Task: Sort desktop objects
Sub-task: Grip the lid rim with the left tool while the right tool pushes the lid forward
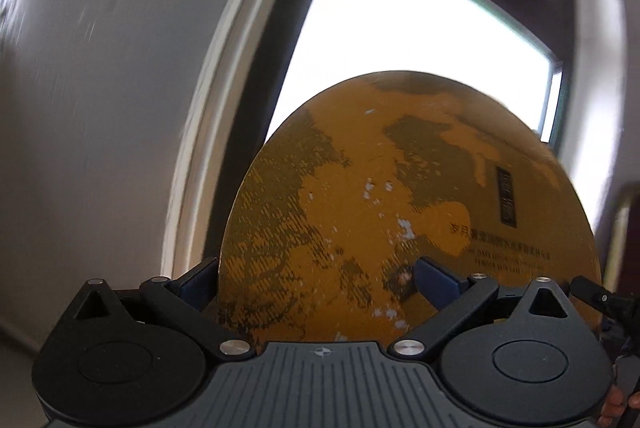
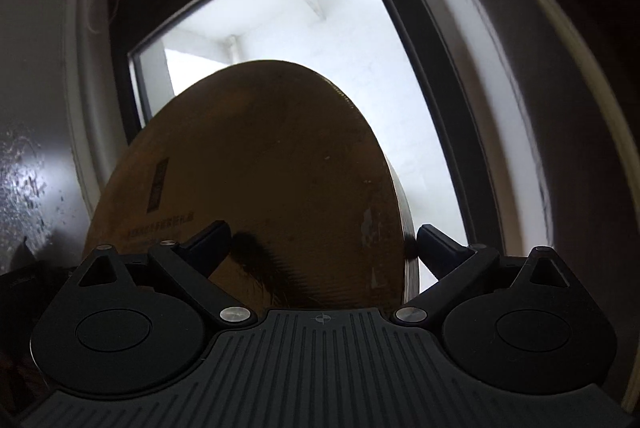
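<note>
Disc, yellow and stiff, stands at 12 o'clock against the window, clamped by both your left hand-held gripper and right hand-held gripper. It looks light, slick-faced; grip its lower rim.

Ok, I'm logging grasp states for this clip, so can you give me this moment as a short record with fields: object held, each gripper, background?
object: round yellow tin, flat, mottled dark pattern, printed text on its face
left hand-held gripper: shut on the round yellow tin, one finger on each face
right hand-held gripper: shut on the same tin, fingers across its thickness
tin pose: raised on edge, in front of a window
background: bright window with dark frame, pale wall
image quality: motion blur at the edges
</note>
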